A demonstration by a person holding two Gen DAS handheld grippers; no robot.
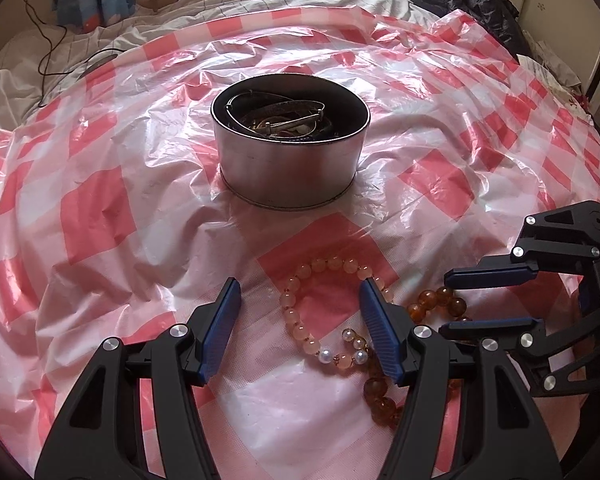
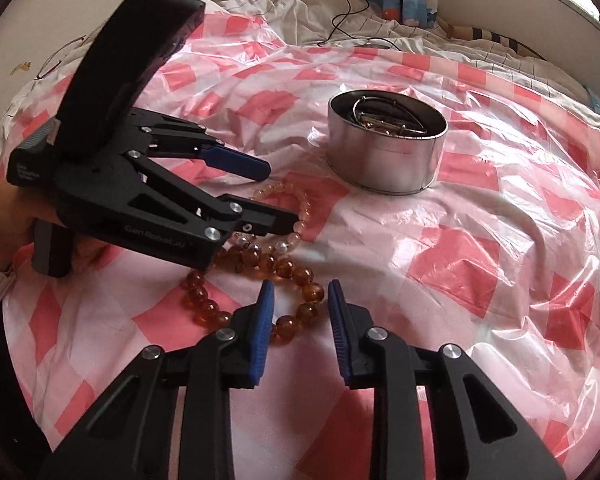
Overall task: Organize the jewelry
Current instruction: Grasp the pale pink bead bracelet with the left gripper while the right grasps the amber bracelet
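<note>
A pale pink bead bracelet (image 1: 290, 316) with a few white pearls lies on the red-and-white checked plastic sheet (image 1: 100, 224). An amber bead bracelet (image 1: 380, 396) overlaps its near right side. My left gripper (image 1: 300, 286) is open just over the pink bracelet, its right finger above the loop's right edge, nothing gripped. In the right wrist view my right gripper (image 2: 300, 286) stands open, straddling a stretch of the amber bracelet (image 2: 312, 292); the pads are clear of the beads. The left gripper (image 2: 281, 195) hovers over the pink bracelet (image 2: 304, 204).
A round metal tin (image 1: 288, 176) holding several bangles stands beyond the bracelets, also seen as the tin (image 2: 384, 160). A hand (image 2: 4, 216) and sleeve hold the left gripper. White bedding, a black cable (image 1: 44, 52) and dark bags (image 1: 484, 8) border the sheet.
</note>
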